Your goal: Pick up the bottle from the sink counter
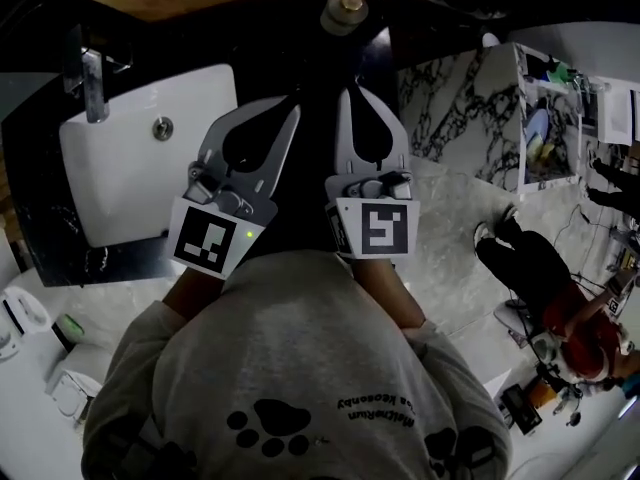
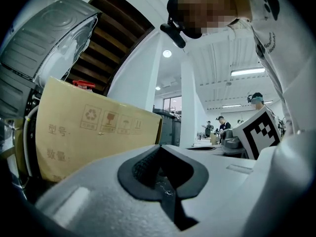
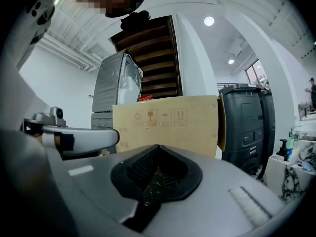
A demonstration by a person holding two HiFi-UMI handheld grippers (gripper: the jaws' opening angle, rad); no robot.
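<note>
Bottle [image 1: 343, 10] shows top only; left tongs [image 1: 288, 108], right tongs [image 1: 353, 92] shut, empty.

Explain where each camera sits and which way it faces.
Head view: on the person's head, facing steeply down at sink, left tongs, right tongs, sweatshirt.
Left gripper view: on the left tongs, facing along their shut jaws toward a cardboard box; sweatshirt upper right.
Right gripper view: on the right tongs, likewise; sleeve at left.
Shared: both gripper views show the box.
</note>
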